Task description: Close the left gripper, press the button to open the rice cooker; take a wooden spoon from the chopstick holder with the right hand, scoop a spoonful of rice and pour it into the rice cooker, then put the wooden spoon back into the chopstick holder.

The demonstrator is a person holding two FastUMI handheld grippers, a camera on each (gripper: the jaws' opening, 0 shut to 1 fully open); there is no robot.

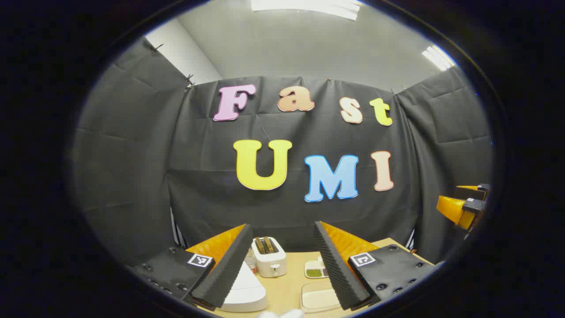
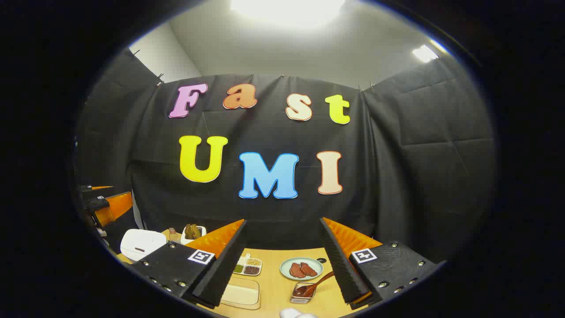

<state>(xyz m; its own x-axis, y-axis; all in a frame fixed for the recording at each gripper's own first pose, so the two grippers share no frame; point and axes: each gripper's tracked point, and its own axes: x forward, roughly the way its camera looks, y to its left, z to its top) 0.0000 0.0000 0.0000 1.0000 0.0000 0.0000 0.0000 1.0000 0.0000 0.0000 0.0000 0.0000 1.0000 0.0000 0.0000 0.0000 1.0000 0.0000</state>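
Both left tongs (image 1: 279,260) and right tongs (image 2: 282,260) gape empty; judged first step: shut left tongs, then lower onto rice cooker (image 1: 245,289) below-left.

Both cameras ride high, facing the booth's back wall, table low in frame.
Your left gripper view sits farther left; both views share the rice cooker (image 1: 245,291), toaster (image 1: 269,256) and compartment dish (image 2: 247,266).
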